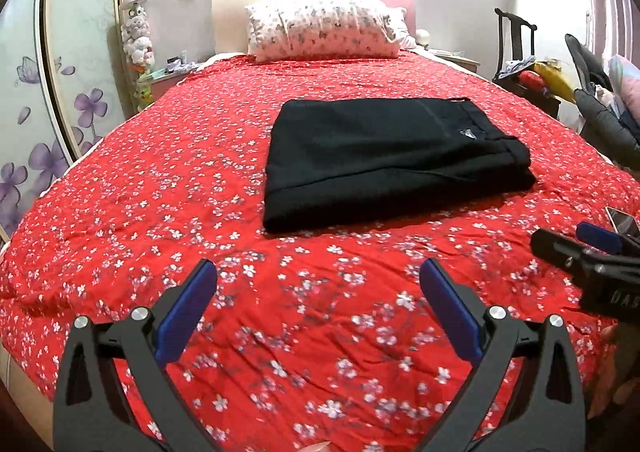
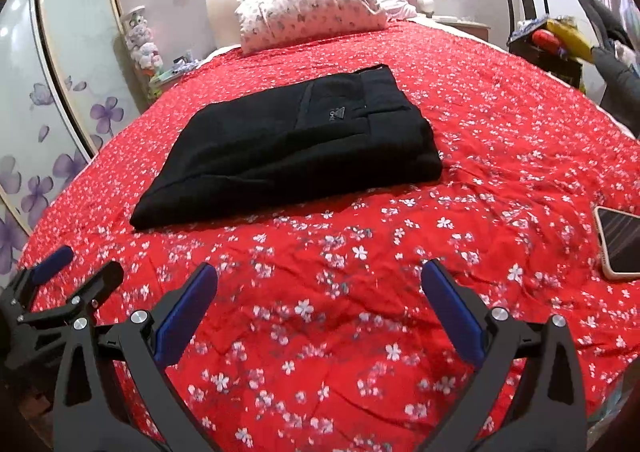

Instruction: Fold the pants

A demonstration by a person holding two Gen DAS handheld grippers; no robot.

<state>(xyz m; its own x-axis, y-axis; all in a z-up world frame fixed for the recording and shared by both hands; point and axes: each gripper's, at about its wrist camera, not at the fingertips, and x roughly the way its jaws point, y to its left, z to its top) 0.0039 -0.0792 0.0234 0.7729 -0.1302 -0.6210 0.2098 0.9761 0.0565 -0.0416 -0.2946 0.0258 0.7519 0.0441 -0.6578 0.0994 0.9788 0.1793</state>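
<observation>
The black pants lie folded into a flat rectangle in the middle of the red flowered bedspread, waistband to the right. The right wrist view shows the same pants with a small logo by the waistband. My left gripper hovers open over bare bedspread, well short of the pants' near edge, holding nothing. My right gripper is open too, also empty, nearer me than the pants. Each gripper appears at the edge of the other's view: the right gripper and the left gripper.
A phone lies on the bedspread at the right. A patterned pillow rests against the headboard. A wardrobe with purple flowers stands left, and a dark chair piled with things is at the right.
</observation>
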